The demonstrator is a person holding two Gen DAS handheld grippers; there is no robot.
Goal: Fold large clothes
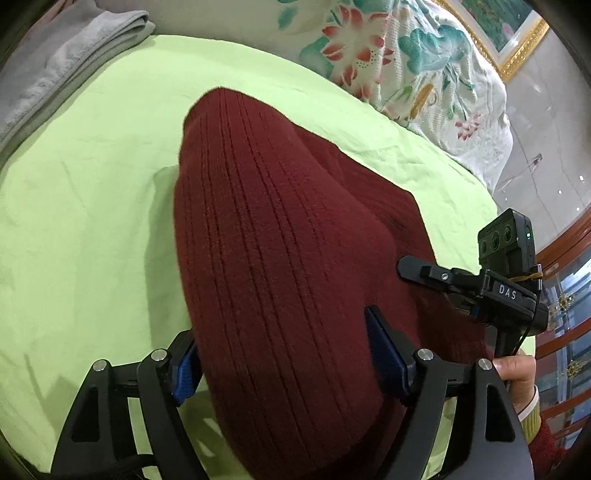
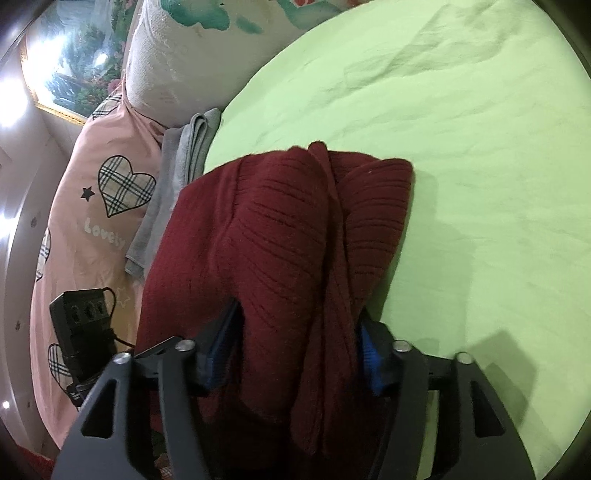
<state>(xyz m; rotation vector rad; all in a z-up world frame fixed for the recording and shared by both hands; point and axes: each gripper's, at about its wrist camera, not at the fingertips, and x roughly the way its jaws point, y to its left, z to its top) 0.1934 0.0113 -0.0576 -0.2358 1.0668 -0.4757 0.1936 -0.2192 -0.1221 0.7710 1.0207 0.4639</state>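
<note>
A dark red ribbed knit sweater (image 1: 266, 206) lies folded in a thick bundle on the light green bed sheet (image 1: 92, 206). My left gripper (image 1: 284, 332) straddles the bundle's near end; its blue pads (image 1: 384, 350) stand wide with the knit between them and do not squeeze it. In the right wrist view the same sweater (image 2: 288, 206) shows layered folds with a ridge running down its middle. There my right gripper (image 2: 299, 317) is open around the near folds, cloth bulging between its fingers. A hand (image 1: 517, 373) holds the right tool at the right edge.
A folded grey towel (image 1: 55, 74) lies along the sheet's far left edge. A floral quilt (image 1: 406, 55) is piled behind, and a pink duvet with plaid hearts (image 2: 92, 221) lies beside the bed sheet (image 2: 480, 147). A gold-framed painting (image 1: 517, 33) and a wooden cabinet (image 1: 561, 332) stand beyond.
</note>
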